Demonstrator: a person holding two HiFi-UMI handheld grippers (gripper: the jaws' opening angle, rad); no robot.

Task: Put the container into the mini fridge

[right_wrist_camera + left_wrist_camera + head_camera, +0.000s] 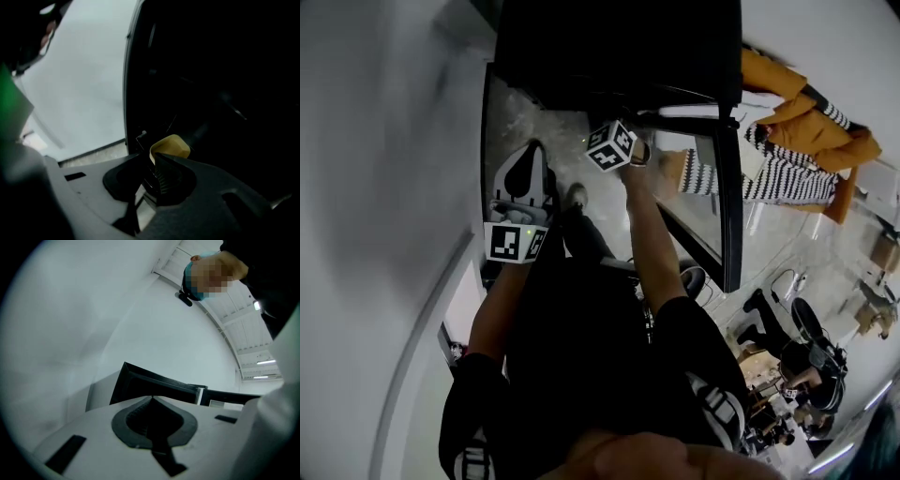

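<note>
The black mini fridge (619,47) stands on the floor ahead of me, its door (728,187) swung open to the right. My right gripper (636,150) reaches toward the fridge's opening. In the right gripper view the gripper (152,161) is shut on a small container with a yellow lid (169,146), held in front of the dark fridge interior (211,84). My left gripper (532,152) hangs lower left of it, shut and holding nothing. In the left gripper view that gripper (151,399) points up at the fridge's top edge (154,383) and the white wall.
A white wall (384,187) runs along the left, close to the fridge. Orange and striped clothing (797,122) lies to the right of the open door. My own legs and shoes (581,244) stand just before the fridge. Other people (797,375) are at the lower right.
</note>
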